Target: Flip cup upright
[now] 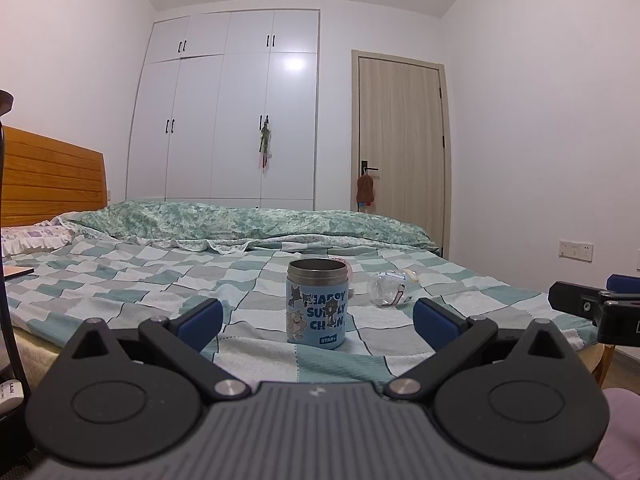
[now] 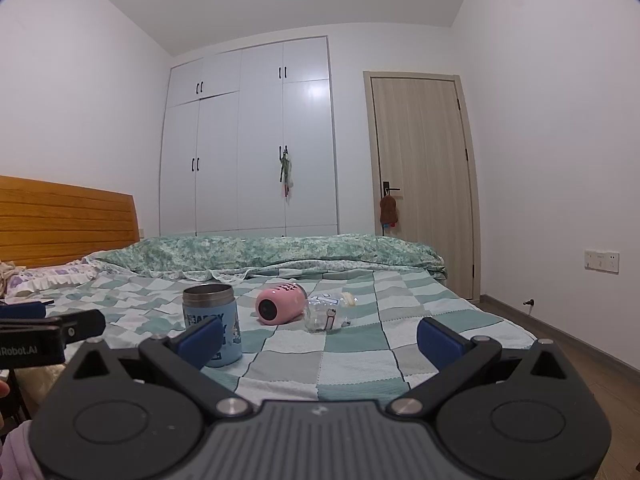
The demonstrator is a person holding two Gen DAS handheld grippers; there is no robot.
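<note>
Bed (image 1: 120,280) with checked cover carries three things. Blue cup (image 1: 316,306) stands upright, steel mouth up, near the front edge. Pink cup (image 2: 280,303) lies on its side further back; in the left view only a sliver of it shows behind the blue cup. Clear bottle (image 2: 326,312) also lies on its side, just beside the pink cup on its right, seemingly touching.

Left gripper (image 1: 316,320): jaws spread wide, nothing between the pads. The blue cup sits dead ahead between them but beyond the tips, not touched.

Right gripper (image 2: 320,338): jaws equally wide apart, holding nothing. Pink cup and bottle lie ahead of it, well apart from the pads.

Judgement: the blue cup already stands, so the cup left to flip is probably the pink one.

Key relation: the pink cup lies ahead and slightly left of the right jaws' centre line. Its long axis runs roughly level, one round end turned toward the near left, the other end away to the right rear. Which end is the mouth I cannot tell. The right gripper has the clear line to it; the left gripper's path is blocked by the blue cup.
</note>
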